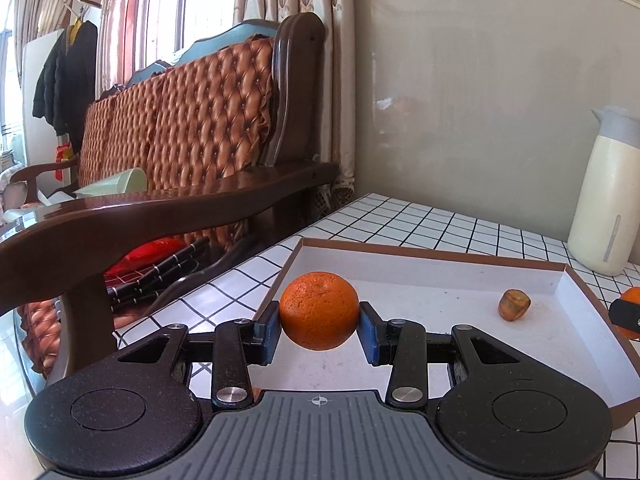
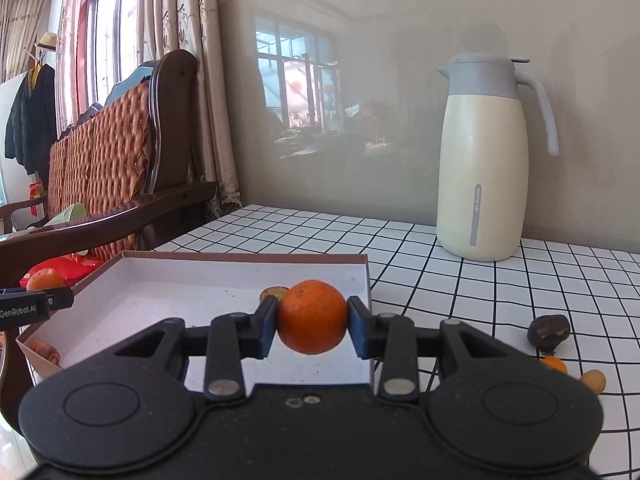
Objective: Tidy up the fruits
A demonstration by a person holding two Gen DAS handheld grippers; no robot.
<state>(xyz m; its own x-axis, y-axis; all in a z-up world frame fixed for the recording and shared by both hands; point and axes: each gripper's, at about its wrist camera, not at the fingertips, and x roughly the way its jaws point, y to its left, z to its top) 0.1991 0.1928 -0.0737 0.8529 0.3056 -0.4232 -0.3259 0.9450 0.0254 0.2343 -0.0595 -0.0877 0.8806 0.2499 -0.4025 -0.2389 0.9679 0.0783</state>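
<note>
Clamped between the blue pads of the left tongs (image 1: pixel 319 330): a large orange (image 1: pixel 319 310), lifted above the near left part of a shallow white box (image 1: pixel 432 255) with a brown rim; narrowly parted, pads pressed to both sides of the fruit; farther right on the box floor, a small brownish fruit (image 1: pixel 514 304) lying alone. Gripped likewise in the right tongs (image 2: pixel 312 326): a second orange (image 2: pixel 312 317), raised over the box's right part, just inside its right wall; pads tight on either side. Right of the box on the black-and-white checked surface (image 2: pixel 500 280): a dark brown fruit (image 2: pixel 547 332), with two small orange fruits (image 2: pixel 593 381) nearer. Far right, against the wall: a cream jug (image 2: pixel 482 160) with a grey lid. Left of the surface: a dark wooden sofa (image 1: pixel 180 120) with tufted orange cushions.
</note>
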